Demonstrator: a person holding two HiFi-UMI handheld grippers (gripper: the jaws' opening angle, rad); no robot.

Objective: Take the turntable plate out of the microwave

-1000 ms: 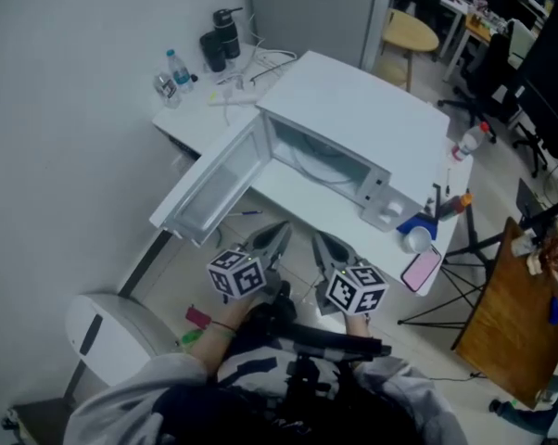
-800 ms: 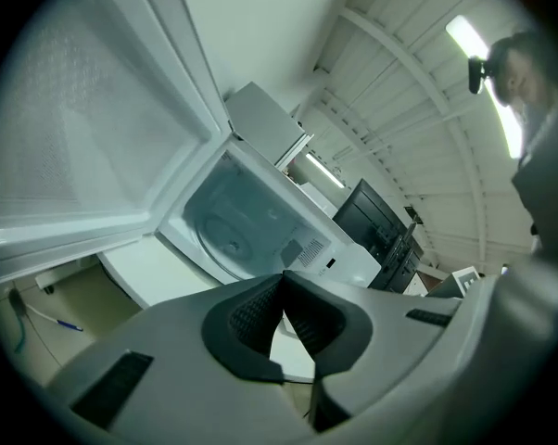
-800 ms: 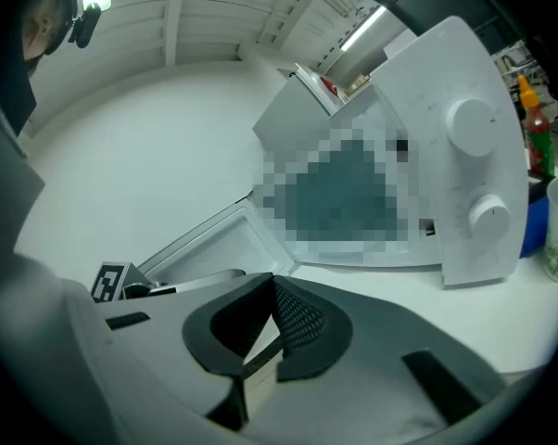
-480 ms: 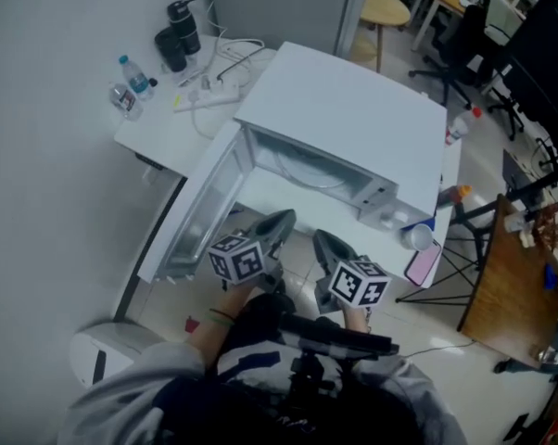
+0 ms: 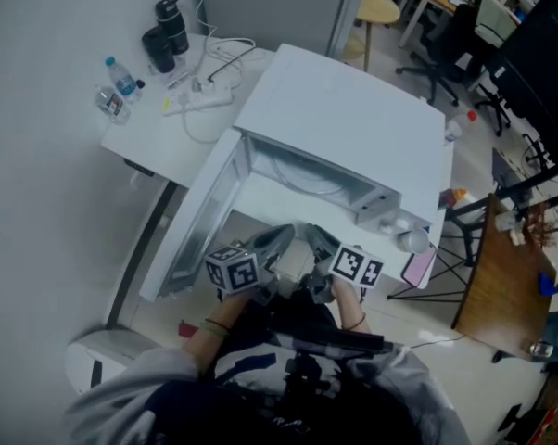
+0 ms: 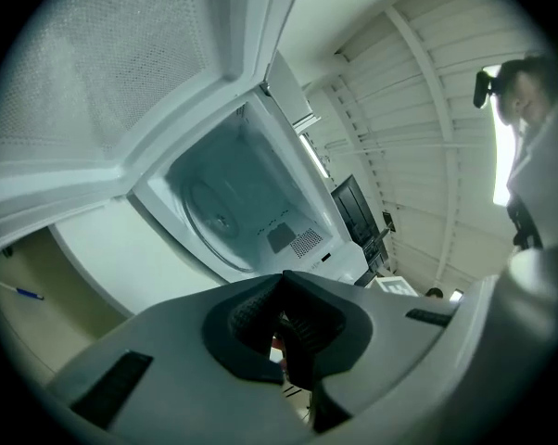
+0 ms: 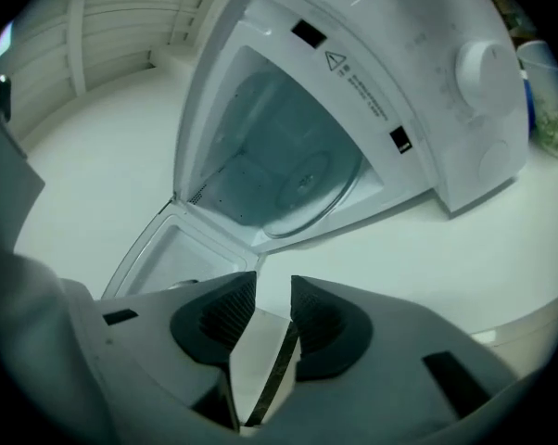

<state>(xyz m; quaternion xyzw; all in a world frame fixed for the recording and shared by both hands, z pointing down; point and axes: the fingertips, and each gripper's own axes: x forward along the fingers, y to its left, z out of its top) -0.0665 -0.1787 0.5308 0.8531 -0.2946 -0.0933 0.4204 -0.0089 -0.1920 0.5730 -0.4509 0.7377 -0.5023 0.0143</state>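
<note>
Dim, bluish light; claw views bulge, dark-cornered.

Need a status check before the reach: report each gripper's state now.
Left gripper: closed, holding nothing.
Right gripper: jaws opening, nothing between them.

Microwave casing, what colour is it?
White; the boxy microwave shows best in the head view.

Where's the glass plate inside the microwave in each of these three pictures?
Head view: turntable plate, just above centre.
Left gripper view: left of centre.
Right gripper view: just above centre.
Shared landmark: the open microwave door.
</note>
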